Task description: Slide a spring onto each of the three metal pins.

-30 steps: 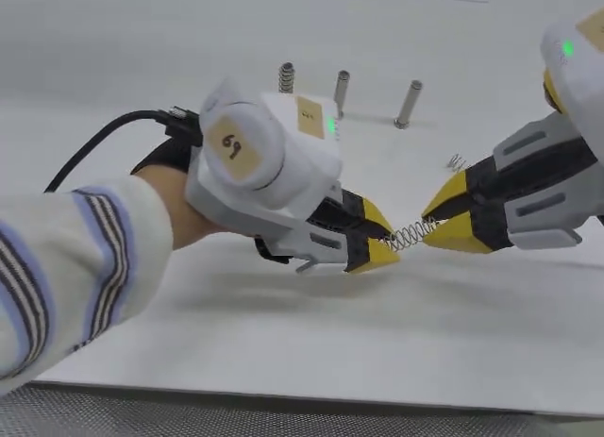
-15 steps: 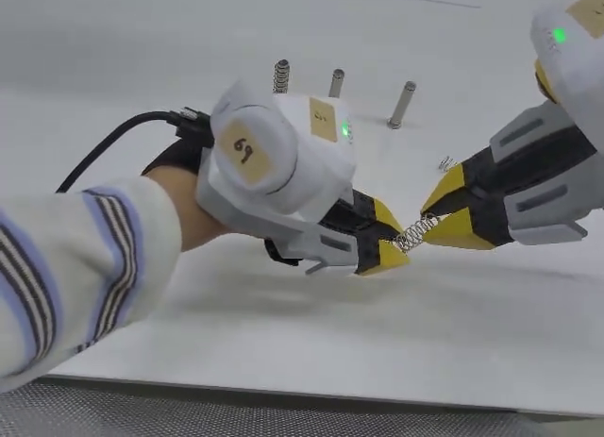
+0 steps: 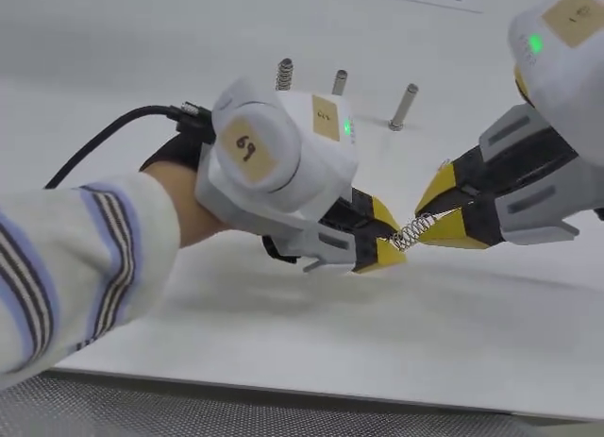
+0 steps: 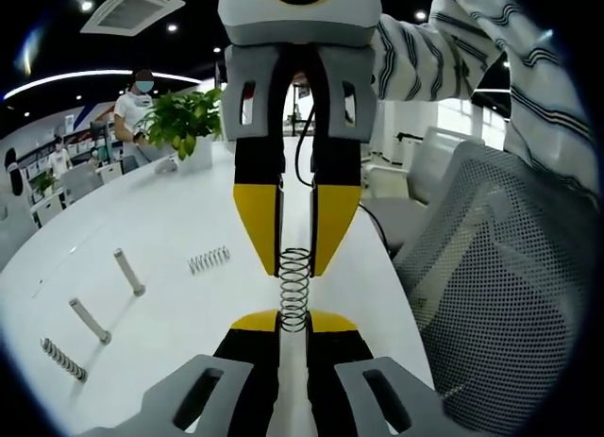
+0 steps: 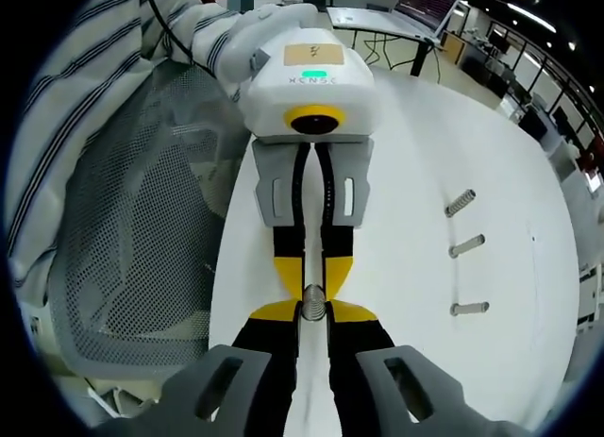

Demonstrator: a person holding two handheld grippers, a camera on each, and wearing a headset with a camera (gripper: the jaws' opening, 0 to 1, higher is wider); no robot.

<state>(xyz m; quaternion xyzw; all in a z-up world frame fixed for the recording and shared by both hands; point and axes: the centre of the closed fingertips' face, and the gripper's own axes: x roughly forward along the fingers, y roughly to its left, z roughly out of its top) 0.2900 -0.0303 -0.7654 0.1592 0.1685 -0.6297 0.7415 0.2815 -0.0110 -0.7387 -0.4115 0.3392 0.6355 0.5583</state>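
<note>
Held spring: short wire coil [image 3: 412, 231], lifted off the counter [image 3: 283, 343], bridging the tips of both grippers, its axis running from one to the other.
Left gripper: [image 4: 294, 319] jaws clamped on one end of the held spring; the coil runs straight out from between them.
Right gripper: [image 5: 313, 311] jaws a coil's width apart, flanking the held spring's other end and touching it on both sides. How firm the pinch is, I cannot tell.
Step in hand: reads as a hand-over or re-grip, ahead of threading.
Doing it well: pinch the outer turns at one end only and leave the bore open. Release one side only once the other's hold is sure. Squeeze lightly, since thin wire will likely buckle or shoot sideways. Keep both grippers on the coil's axis, with no stretching.
Loose spring: [image 4: 209, 260] flat on the counter beyond the held spring, short of the pins.
Pins: upright in a row, well beyond the held spring. The sprung pin [image 3: 284, 74] carries a coil. The middle pin [image 3: 339, 81] and end pin [image 3: 404, 107] are bare, and the end pin is closest.
Progress: one of three, by my reckoning.
Next: turn the coil upright, open end down, over a bare pin.
</note>
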